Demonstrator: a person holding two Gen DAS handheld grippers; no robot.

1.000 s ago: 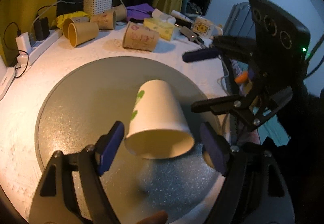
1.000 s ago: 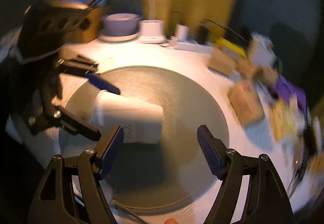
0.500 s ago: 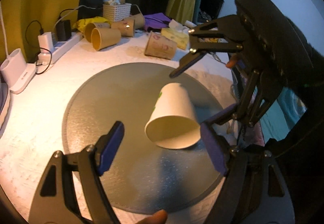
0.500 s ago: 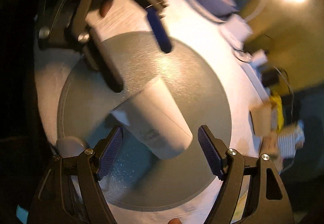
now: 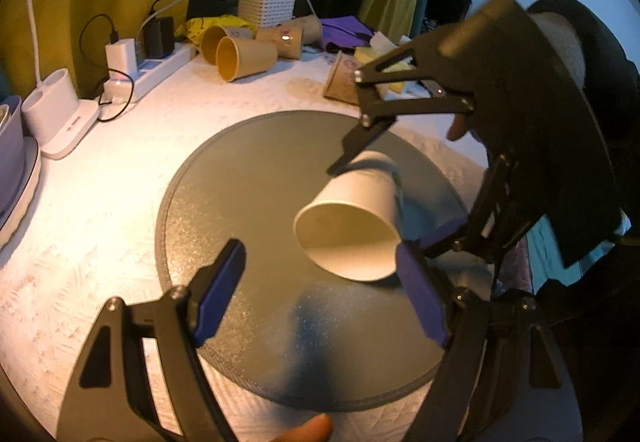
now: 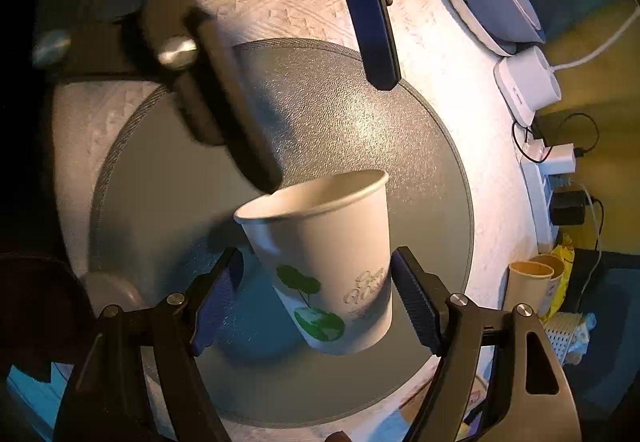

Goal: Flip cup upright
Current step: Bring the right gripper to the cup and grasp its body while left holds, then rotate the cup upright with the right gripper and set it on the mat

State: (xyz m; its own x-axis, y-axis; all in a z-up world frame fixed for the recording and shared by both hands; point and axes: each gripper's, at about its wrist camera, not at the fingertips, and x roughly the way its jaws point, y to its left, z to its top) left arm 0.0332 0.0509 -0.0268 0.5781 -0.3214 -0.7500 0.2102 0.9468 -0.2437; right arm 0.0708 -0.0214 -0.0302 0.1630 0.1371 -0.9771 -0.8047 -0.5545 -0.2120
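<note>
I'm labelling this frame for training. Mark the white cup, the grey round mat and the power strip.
white cup [image 6: 320, 242], right wrist view, on its side wall.
grey round mat [image 5: 248, 178], left wrist view, on bare surface.
power strip [image 5: 160, 72], left wrist view, on its top.

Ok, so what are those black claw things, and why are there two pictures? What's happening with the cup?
Those are grabbers, not a robot. A person holds one in each hand, and each carries a camera looking out along its two fingers. One picture is from the left gripper, the other from the right gripper, so each camera also sees the other grabber. On the table lies a round grey mat, and brown cups lie farther off. A white cup with green leaves leans tilted over the mat, between the right gripper's fingers. I can't tell if it's squeezed tight. The left gripper is open and holds nothing.
</note>
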